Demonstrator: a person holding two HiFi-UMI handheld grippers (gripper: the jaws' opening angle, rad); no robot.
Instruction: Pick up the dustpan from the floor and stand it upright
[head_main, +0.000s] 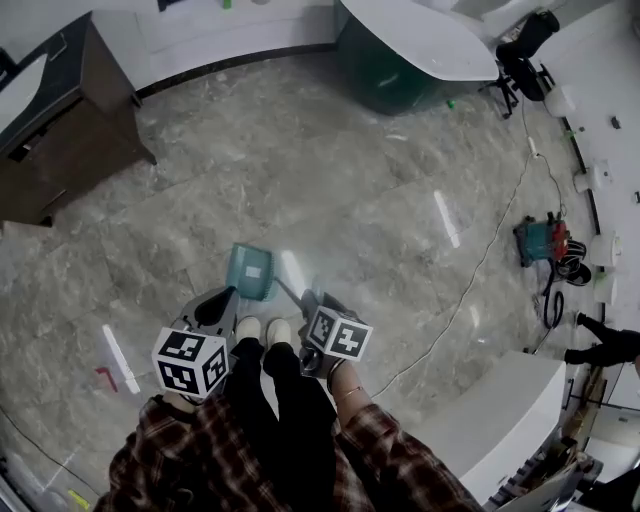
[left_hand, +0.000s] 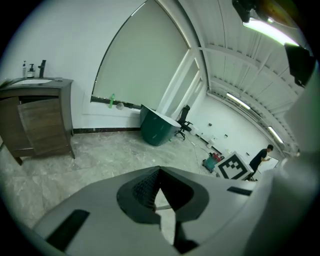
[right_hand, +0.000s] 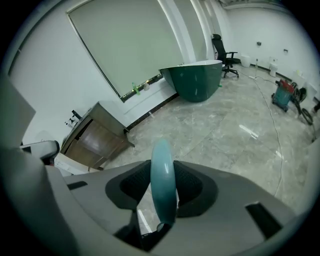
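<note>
- Now, from the head view, the blue-green dustpan is low down, just in front of the person's shoes. Its thin handle slants up to the right gripper. I cannot tell if the pan part touches the floor or hangs just over it. The left gripper is just beside the pan but does not touch it.
- Next, from the left gripper view, the left gripper has its jaws closed up, with the tips together. Nothing sits between them. Only bare floor shows through the little gap. A brown cupboard stands far off by the wall.
- Last, from the right gripper view, the right gripper is squeezed tight on the handle. The round blue-green handle fills the space between the two jaws and sticks out past the tips.
- So the grabbing part looks done, I think, because the handle is held well. What seems left is to tip the dustpan straight up on the floor and let go. The handle is smooth, so it might slip or turn if the hold goes loose.
</note>
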